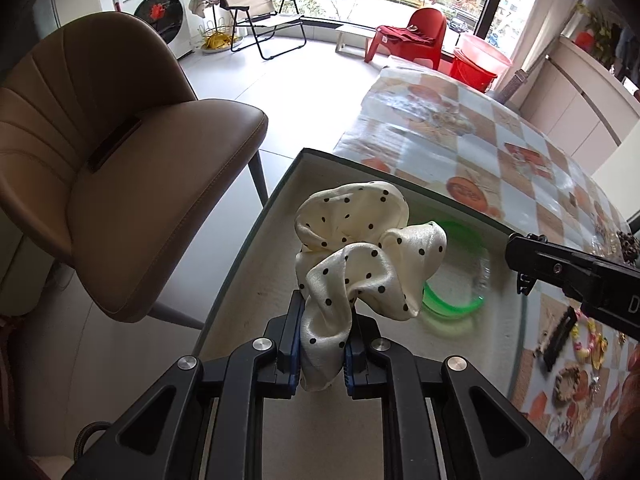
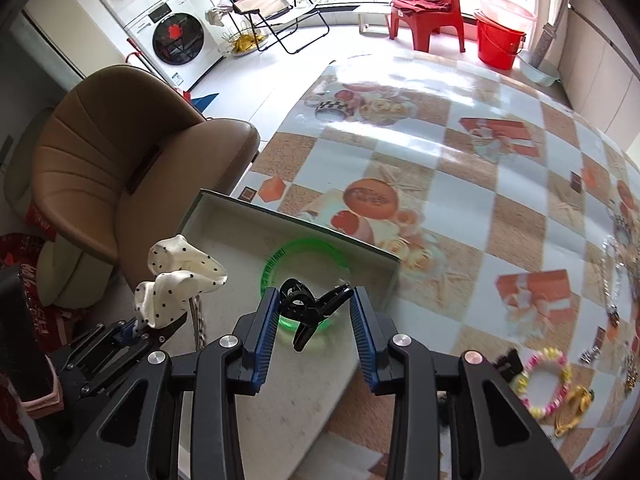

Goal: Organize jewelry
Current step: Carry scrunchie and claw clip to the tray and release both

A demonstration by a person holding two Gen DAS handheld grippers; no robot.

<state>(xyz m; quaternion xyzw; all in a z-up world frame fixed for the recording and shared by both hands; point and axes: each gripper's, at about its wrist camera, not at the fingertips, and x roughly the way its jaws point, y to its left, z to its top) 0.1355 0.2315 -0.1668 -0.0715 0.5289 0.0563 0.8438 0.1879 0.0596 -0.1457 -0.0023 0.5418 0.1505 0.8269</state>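
Note:
My left gripper (image 1: 320, 356) is shut on a cream polka-dot scrunchie (image 1: 360, 248) and holds it above the shallow grey tray (image 1: 256, 248). A green bangle (image 1: 460, 304) lies in the tray. My right gripper (image 2: 314, 332) is open above the tray (image 2: 240, 240), and a black hair claw clip (image 2: 310, 308) sits between its fingers over the green bangle (image 2: 280, 256); I cannot tell if it touches a pad. The scrunchie (image 2: 176, 276) and left gripper (image 2: 140, 332) show at the left in the right wrist view. The right gripper's finger (image 1: 560, 264) shows at the right in the left wrist view.
Loose jewelry lies on the patterned tablecloth at the right: a yellow-pink bead bracelet (image 2: 544, 380), a silver chain (image 2: 612, 276), a black clip (image 1: 556, 340). A brown chair (image 1: 120, 184) stands left of the table. The tray sits at the table's left edge.

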